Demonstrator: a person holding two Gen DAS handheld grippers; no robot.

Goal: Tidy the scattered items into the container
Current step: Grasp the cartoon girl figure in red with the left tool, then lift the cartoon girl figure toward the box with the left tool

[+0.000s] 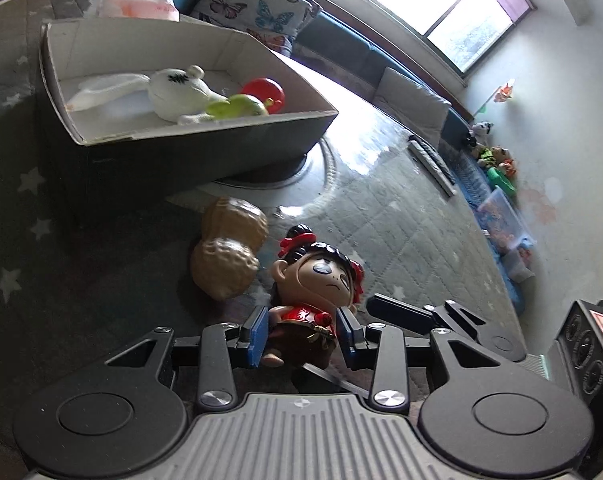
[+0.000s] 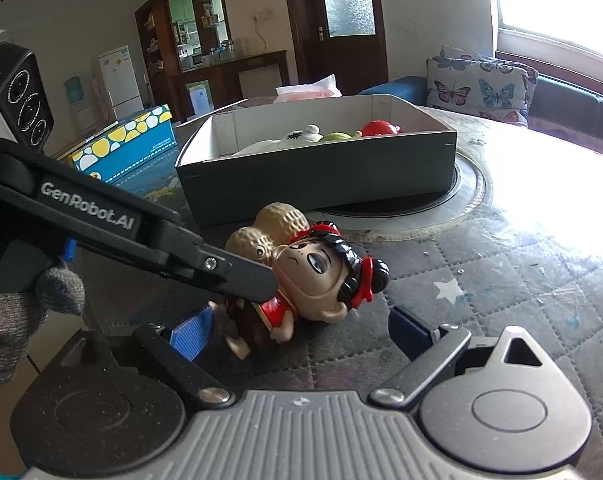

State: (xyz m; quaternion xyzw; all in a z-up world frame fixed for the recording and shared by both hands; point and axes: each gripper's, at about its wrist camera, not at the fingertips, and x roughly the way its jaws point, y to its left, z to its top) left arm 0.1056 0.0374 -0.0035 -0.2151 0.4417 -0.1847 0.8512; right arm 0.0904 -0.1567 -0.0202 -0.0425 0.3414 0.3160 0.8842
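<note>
Figurine (image 1: pixel 313 300), the big-headed doll in red, is the item being dealt with, and it lies on the quilted desk (image 1: pixel 401 232) a little in front of the box. Farthest left in the left wrist view stands that box (image 1: pixel 113 136), an open cardboard container with a white duck-like toy (image 1: pixel 177 92), a green toy (image 1: pixel 237 106) and a red ball (image 1: pixel 263 90) already inside, so it is clearly the drop-off place and has room to spare. Just right of it and nearer the camera, a peanut-shaped toy (image 1: pixel 227 248) rests on the desk, touching or almost touching the doll's head; it looks like the next piece to collect. Right again, the left gripper (image 1: pixel 305 338) brackets the doll's body, one blue pad at each side of the waist. The pads seem to sit against the torso, though I cannot tell whether they are pressing yet. Gripping the narrow body rather than the broad head makes sense, since the head is too wide and round to pinch securely. In the right wrist view, the right gripper (image 2: pixel 297 334) is spread wide and carries nothing, low over the desk beside the doll's feet, probably waiting its turn.
</note>
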